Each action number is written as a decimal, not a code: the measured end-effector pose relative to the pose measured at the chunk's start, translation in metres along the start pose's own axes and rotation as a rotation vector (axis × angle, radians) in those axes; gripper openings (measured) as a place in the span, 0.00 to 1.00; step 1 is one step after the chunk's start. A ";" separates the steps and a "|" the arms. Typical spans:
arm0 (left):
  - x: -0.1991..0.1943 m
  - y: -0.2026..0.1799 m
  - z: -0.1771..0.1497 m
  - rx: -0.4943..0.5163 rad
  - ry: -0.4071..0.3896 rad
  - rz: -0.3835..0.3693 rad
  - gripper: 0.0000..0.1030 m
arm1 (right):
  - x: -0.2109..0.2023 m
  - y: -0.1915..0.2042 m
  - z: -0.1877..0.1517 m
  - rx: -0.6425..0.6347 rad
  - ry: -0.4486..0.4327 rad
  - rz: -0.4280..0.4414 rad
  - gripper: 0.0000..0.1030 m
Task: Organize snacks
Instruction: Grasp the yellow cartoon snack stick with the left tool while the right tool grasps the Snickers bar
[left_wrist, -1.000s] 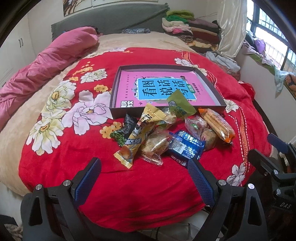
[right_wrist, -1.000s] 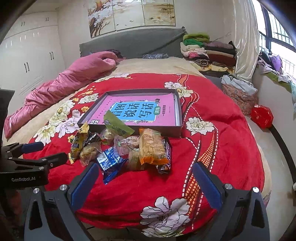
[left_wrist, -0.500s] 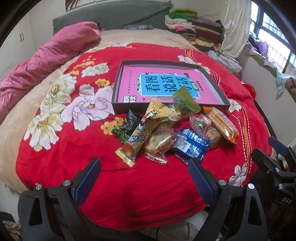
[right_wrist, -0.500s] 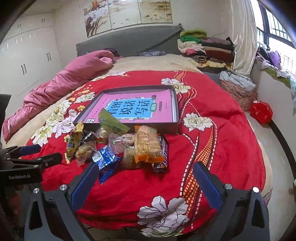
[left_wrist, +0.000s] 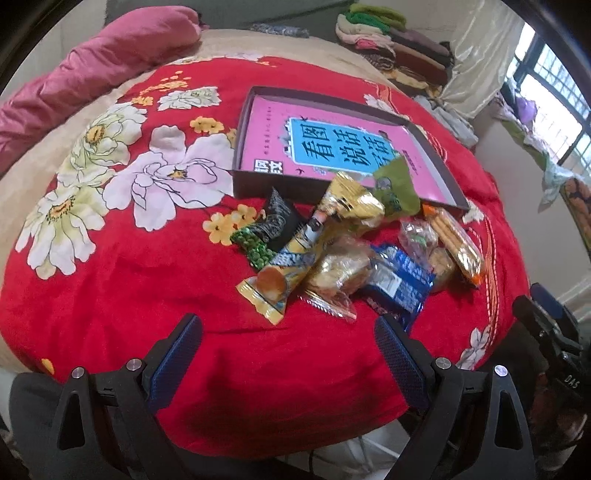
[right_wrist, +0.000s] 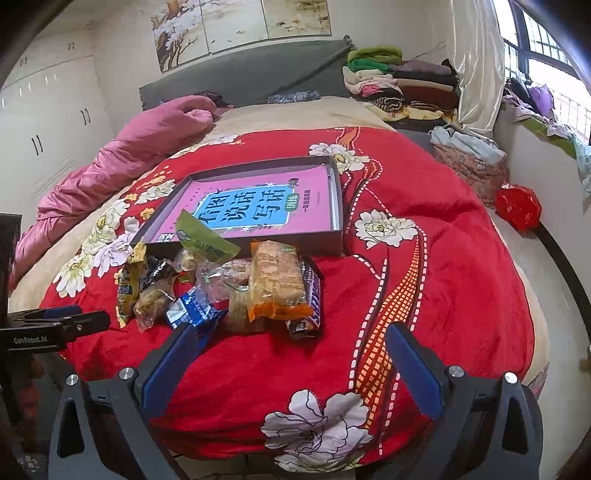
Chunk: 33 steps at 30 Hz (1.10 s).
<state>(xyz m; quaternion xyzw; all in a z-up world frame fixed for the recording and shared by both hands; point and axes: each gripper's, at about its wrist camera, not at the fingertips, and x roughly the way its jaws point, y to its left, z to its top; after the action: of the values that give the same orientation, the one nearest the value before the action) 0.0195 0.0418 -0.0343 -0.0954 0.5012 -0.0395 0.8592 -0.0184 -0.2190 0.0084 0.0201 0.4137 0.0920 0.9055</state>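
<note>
- I hold both the left gripper (left_wrist: 288, 345) and right gripper (right_wrist: 291, 352) with jaws spread and empty, just short of the heap of wrapped snacks (left_wrist: 354, 251) on the red floral bedspread (left_wrist: 122, 280).
- The shallow dark cardboard tray (right_wrist: 338, 184) lies just beyond the heap.
- I'd take the near yellow foil packet (left_wrist: 280, 280) first, pinching one loose end.

Dark bar (right_wrist: 308, 295) mostly hidden under biscuit pack (right_wrist: 277, 280) (label unreadable); snack print blurred.
</note>
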 end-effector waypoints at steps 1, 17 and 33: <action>-0.001 0.000 0.002 0.001 -0.017 -0.002 0.90 | 0.001 -0.001 0.000 0.001 0.000 -0.003 0.99; 0.037 -0.001 0.018 0.090 -0.002 -0.015 0.42 | 0.048 -0.025 0.000 0.072 0.132 -0.031 0.85; 0.052 0.003 0.029 0.089 -0.004 -0.016 0.42 | 0.092 -0.018 0.012 -0.060 0.155 -0.035 0.34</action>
<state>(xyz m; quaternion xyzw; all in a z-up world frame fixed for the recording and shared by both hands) 0.0701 0.0398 -0.0653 -0.0612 0.4964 -0.0686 0.8632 0.0522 -0.2198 -0.0539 -0.0213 0.4797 0.0899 0.8725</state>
